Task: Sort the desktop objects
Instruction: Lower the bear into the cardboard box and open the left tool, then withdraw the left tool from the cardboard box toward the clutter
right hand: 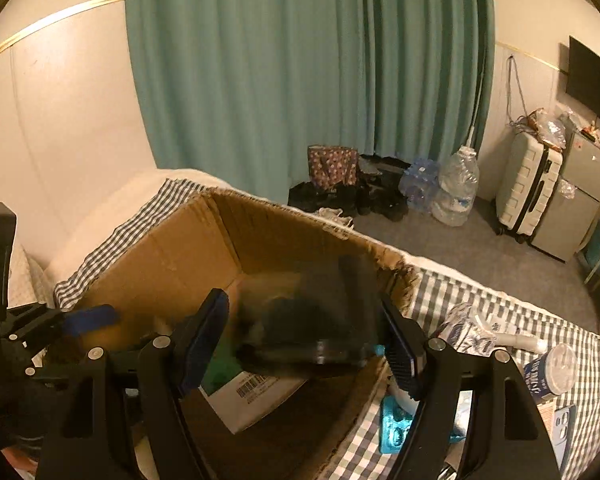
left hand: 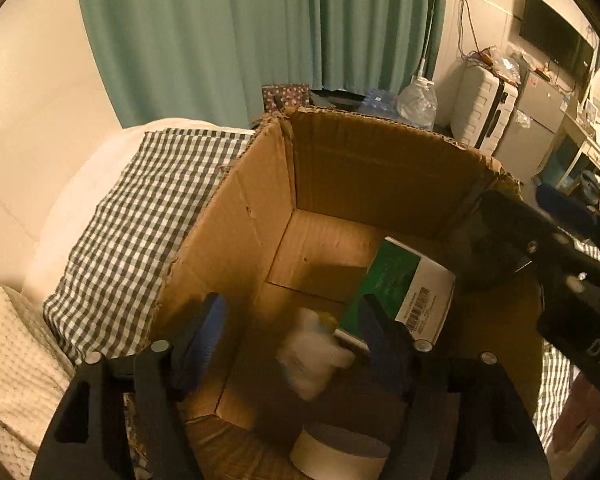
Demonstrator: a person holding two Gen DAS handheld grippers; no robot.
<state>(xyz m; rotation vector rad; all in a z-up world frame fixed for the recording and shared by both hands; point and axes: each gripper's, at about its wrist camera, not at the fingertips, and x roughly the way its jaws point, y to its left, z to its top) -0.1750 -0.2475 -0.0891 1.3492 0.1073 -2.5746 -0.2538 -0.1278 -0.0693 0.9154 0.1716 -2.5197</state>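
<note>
A blurred white object [left hand: 314, 354] is seen between the spread fingers of the left gripper [left hand: 292, 344], untouched, above the cardboard box [left hand: 340, 168]; its shape cannot be made out. A dark, smeared object [right hand: 312, 328] is framed by the parted right gripper [right hand: 306, 344], its long axis crosswise. A green-and-white carton [left hand: 408, 292] lies inside; the checked cloth [left hand: 140, 216] surrounds the box.

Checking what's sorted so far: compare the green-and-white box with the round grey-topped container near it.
The green-and-white box is rectangular; the round container is a cylinder. The box is green with a white barcoded end; the container has a pale wall and grey top. The box lies tilted; the container stands upright. Both seem to be inside the cardboard box.
</note>
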